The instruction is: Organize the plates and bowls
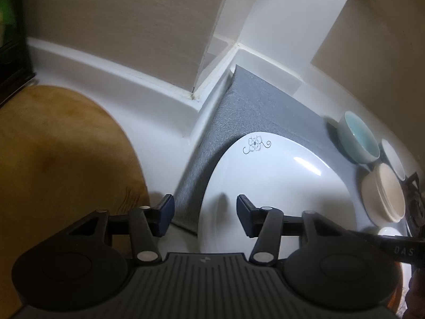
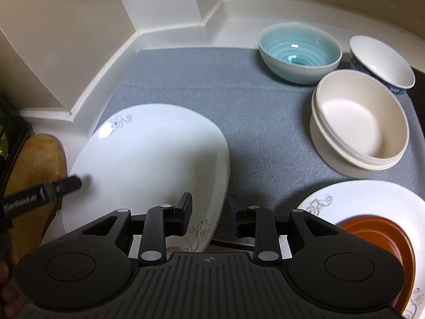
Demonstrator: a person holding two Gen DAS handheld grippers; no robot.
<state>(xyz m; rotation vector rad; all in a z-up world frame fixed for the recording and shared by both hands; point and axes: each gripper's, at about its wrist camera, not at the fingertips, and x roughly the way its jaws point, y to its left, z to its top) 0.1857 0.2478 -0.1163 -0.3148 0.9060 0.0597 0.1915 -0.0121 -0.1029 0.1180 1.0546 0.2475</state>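
A large white plate with a grey flower print (image 1: 276, 186) (image 2: 148, 164) lies on the grey mat (image 2: 239, 111). My left gripper (image 1: 205, 216) is open, its jaws astride the plate's near left edge. My right gripper (image 2: 211, 214) is open, its jaws astride the plate's right edge. The left gripper's finger (image 2: 63, 184) shows over the plate's left side. A teal bowl (image 2: 300, 51) (image 1: 360, 141), a stack of cream bowls (image 2: 358, 122) (image 1: 385, 196) and a blue-patterned white bowl (image 2: 382, 62) stand at the back right. A second flowered plate (image 2: 372, 199) at the near right holds a brown dish (image 2: 382, 242).
A round wooden board (image 1: 63, 164) (image 2: 34, 175) lies left of the mat on the white counter (image 1: 159, 122). White wall corners and a pillar (image 2: 164, 2) close off the back. A dark object (image 1: 10, 53) stands at the far left.
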